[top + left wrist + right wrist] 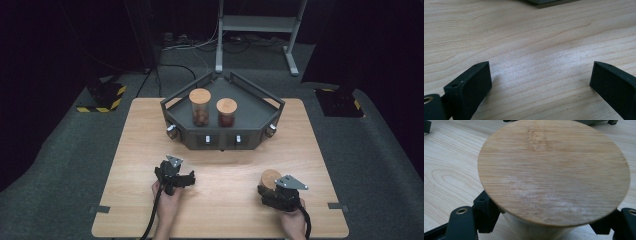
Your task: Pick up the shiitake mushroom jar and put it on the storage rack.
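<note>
Jar [270, 178], wooden lid [554, 172] on top, stands on the table [225, 165] at its near right. My right gripper [274, 192] has it: in the right gripper view my two black fingers [485, 211] sit on either side of the jar just under the lid, pinching the body. The lid hides the contact on the far side; the near finger presses against the wall. My right hand [292, 220] comes in from the near edge behind it.

Left gripper [176, 176] rests over bare table at the near left, well apart from the jar. In the left gripper view its fingers [471, 85] are spread wide, wood grain alone between them. Left hand [167, 197] holds it from below.

Beyond, at table centre toward the far edge: a dark grey tray [222, 137] with angled walls. Inside it two more jars with wooden lids, side by side and upright: the taller one [200, 106] on the left, the shorter one [226, 112] just beside it on the right. Both show brown contents; what exactly I cannot tell.
</note>
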`<action>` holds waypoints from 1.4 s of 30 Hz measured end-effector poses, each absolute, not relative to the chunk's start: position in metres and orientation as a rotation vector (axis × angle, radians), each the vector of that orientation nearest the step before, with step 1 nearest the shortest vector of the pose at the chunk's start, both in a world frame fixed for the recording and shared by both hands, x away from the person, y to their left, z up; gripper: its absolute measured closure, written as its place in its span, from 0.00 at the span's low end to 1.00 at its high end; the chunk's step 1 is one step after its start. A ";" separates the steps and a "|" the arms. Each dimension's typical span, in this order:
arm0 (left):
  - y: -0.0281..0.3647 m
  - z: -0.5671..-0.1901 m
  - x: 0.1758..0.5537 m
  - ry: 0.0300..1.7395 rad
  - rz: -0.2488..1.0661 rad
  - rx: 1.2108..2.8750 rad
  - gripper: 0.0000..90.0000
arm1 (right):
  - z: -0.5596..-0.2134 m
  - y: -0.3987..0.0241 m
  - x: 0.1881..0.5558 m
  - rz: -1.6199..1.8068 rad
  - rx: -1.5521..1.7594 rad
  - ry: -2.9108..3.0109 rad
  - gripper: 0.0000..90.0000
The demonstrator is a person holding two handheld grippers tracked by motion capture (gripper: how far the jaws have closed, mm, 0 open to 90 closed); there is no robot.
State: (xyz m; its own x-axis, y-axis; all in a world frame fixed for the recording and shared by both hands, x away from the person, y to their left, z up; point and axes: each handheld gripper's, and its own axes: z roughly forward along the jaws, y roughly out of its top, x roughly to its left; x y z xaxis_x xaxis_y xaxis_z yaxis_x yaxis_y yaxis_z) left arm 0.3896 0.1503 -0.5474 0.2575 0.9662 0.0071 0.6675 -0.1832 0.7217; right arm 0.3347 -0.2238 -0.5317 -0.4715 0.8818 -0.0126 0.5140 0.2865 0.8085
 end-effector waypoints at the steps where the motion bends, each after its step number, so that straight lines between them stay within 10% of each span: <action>1: 0.150 -0.547 0.390 1.478 0.639 1.930 0.04 | -0.532 -0.224 0.335 1.059 1.248 2.098 0.28; 42: 0.150 -0.547 0.390 1.478 0.639 1.930 0.04 | -0.522 -0.226 0.340 1.108 1.252 2.132 0.28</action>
